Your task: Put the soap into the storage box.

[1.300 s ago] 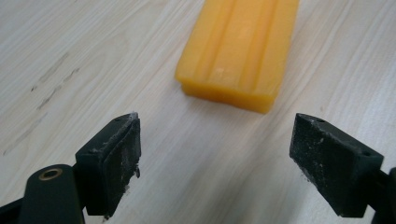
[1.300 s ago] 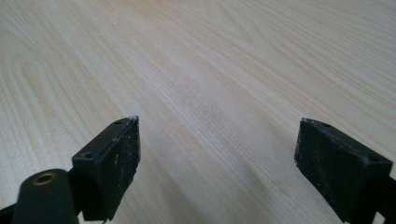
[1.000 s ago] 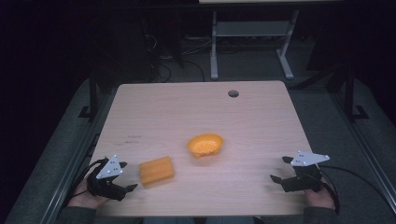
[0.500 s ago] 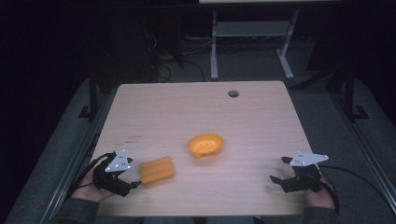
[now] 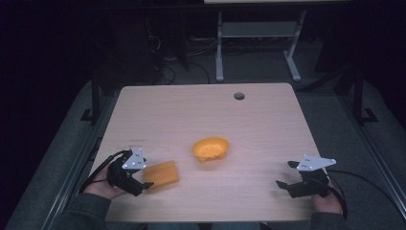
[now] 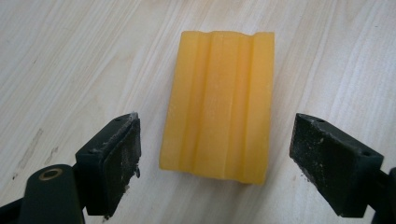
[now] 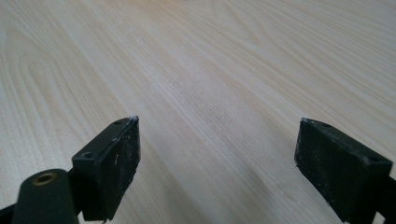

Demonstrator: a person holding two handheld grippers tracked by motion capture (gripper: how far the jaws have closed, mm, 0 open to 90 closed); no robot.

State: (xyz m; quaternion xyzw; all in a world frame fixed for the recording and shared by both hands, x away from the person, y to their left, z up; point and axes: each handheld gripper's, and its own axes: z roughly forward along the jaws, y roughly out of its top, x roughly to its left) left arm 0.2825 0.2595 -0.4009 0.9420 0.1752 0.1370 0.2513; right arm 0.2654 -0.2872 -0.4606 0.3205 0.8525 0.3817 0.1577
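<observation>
High view: orange ridged block [image 5: 161,174] lies flat on table [image 5: 201,115], just left-front of orange bowl [image 5: 210,148]; left gripper [image 5: 140,184] at its edge, right gripper [image 5: 285,184] well right.

Left gripper view: jaws wide, straddling block w/o touching; not yet grasped. Long axis runs away btwn jaws.

Right gripper view: jaws wide, empty.

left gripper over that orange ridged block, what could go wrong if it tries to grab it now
1. The left gripper is open, with only the near end of the orange ridged block between its jaws; closing there may pinch just that end, so the block could tilt or slip out.
2. The block sits nearer one jaw, so that jaw may touch first and slide it along the table.
</observation>
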